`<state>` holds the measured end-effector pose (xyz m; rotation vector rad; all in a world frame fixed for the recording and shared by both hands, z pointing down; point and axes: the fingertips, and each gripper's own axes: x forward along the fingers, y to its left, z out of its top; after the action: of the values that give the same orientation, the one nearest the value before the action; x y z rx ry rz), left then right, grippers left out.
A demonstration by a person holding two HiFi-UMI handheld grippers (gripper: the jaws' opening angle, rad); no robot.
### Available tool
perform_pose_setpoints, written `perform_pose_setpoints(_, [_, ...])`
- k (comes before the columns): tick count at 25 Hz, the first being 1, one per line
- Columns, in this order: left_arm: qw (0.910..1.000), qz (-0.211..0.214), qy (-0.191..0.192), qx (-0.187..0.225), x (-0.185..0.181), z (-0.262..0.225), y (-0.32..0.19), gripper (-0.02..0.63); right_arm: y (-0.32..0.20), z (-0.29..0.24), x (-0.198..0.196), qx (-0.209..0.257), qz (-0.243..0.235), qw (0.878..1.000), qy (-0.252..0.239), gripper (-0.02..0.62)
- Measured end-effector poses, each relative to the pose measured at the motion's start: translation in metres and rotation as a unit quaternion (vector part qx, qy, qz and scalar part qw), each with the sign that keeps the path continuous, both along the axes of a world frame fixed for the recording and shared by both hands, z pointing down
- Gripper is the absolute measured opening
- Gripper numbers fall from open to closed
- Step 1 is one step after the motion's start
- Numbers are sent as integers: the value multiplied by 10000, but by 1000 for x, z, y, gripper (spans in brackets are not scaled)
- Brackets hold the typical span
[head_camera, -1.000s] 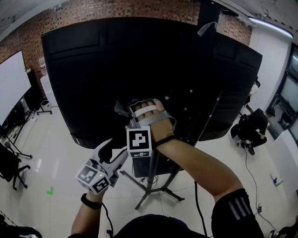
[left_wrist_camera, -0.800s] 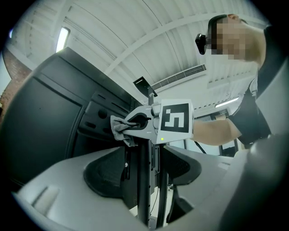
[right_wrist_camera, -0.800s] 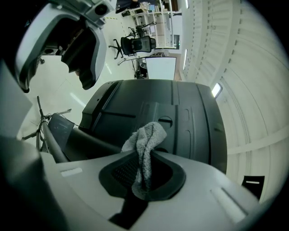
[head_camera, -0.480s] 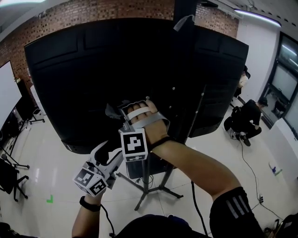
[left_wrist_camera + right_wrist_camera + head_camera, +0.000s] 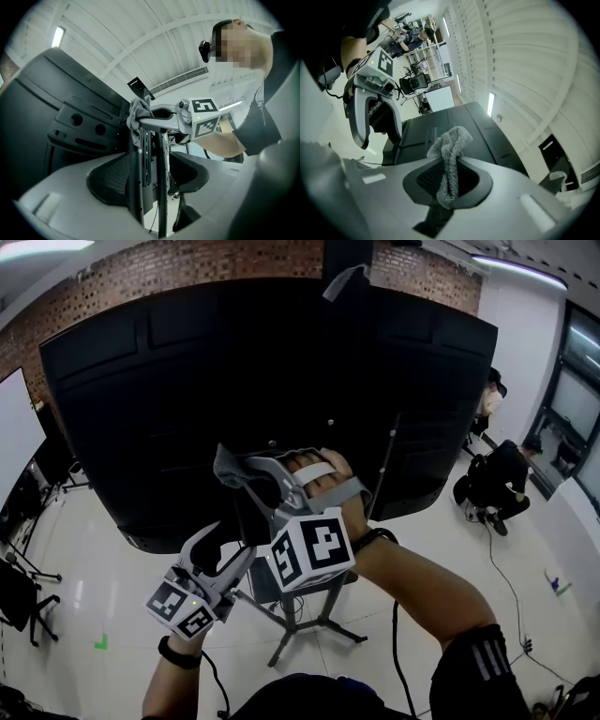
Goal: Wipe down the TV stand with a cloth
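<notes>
A large black TV back (image 5: 234, 381) fills the head view, carried on a black stand with splayed legs (image 5: 309, 624). My right gripper (image 5: 234, 472) is shut on a grey cloth (image 5: 225, 465), holding it against the TV's lower back, just above the stand's column. In the right gripper view the cloth (image 5: 451, 150) hangs pinched between the pads (image 5: 449, 180). My left gripper (image 5: 225, 545) sits lower left, jaws pointing up and open. In its own view the stand's perforated column (image 5: 146, 159) runs up between the jaws of the left gripper (image 5: 150, 178), with the cloth (image 5: 136, 115) above.
A person crouches on the floor at the right (image 5: 502, 474). A whiteboard on a wheeled base (image 5: 14, 427) and a chair (image 5: 14, 587) stand at the left. A cable (image 5: 398, 652) trails across the pale tiled floor. A brick wall runs behind the TV.
My right hand has rolled and drawn back, so its marker cube sits lower and nearer the camera; the cloth stays on the TV's lower back. The left gripper has barely moved.
</notes>
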<state>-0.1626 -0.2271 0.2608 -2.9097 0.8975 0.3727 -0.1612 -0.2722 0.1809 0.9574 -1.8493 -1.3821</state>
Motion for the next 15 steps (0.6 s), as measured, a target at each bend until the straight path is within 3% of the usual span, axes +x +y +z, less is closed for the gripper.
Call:
perform_pose_setpoints(11, [9986, 400, -129, 310, 97, -26, 8, 288, 21, -46, 130, 37, -76, 9905, -1372, 35])
perform_pose_setpoints(15, [9983, 445, -194, 310, 129, -27, 6, 287, 20, -62, 179, 201, -2, 9875, -1563, 35])
